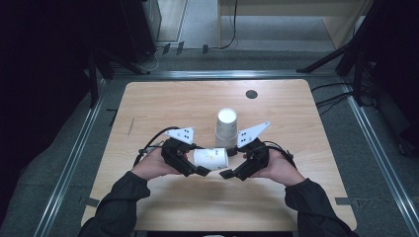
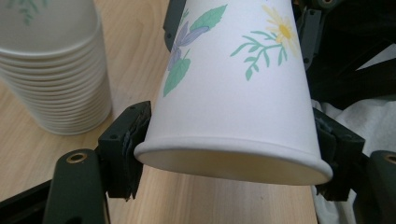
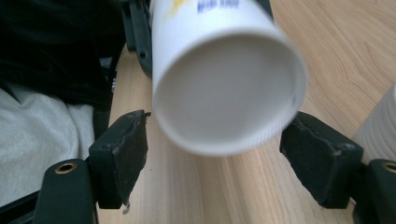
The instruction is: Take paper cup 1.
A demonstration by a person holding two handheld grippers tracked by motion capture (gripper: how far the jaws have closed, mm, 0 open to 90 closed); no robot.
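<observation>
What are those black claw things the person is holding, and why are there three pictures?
They are hand-held grippers, tools with two jaws that pinch. One picture looks down from above on the wooden table. The other two come from little cameras riding on each gripper. The left gripper pinches a paper cup with flowers printed on it, held sideways near its wide rim. The right gripper has its jaws around the cup's bottom end, open, with gaps on both sides. Behind stands a stack of cups, turned upside down.
</observation>
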